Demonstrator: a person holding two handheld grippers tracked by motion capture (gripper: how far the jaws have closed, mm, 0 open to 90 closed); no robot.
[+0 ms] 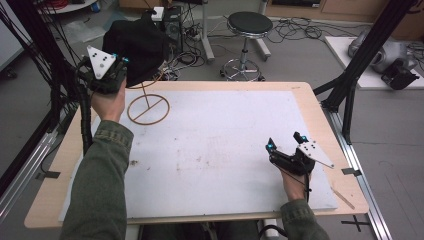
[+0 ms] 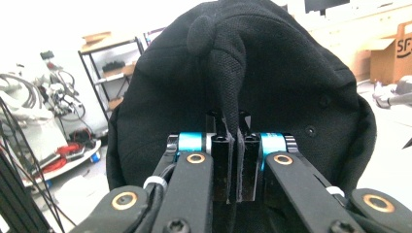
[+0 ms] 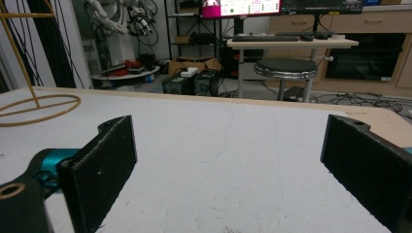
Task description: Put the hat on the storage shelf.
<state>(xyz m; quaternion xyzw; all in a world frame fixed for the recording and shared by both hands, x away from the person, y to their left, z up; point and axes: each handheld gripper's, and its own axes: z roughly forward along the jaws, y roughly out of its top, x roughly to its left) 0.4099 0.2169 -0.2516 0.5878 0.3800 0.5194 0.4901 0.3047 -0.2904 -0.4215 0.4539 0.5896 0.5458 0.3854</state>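
Legible writing: "SF" on a cardboard box (image 2: 392,46) at the room's edge, left gripper view. Left hand-held gripper (image 2: 236,160) raised above the worktop's far-left corner, jaws pinching a fold of a black cap (image 2: 252,73). Beneath it stands a gold wire stand (image 1: 148,108) with a ring base. Right hand-held gripper (image 3: 228,170) low over the near-right white mat (image 1: 215,150), jaws spread wide. Worktop (image 1: 320,125) pale wood, mat scuffed. Beyond: black stool (image 1: 248,25), cables on grey floor.

A grey floor strewn with black cables (image 1: 295,27) holds a round black-seated metal stool (image 1: 248,24) beyond the wooden table (image 1: 320,125).
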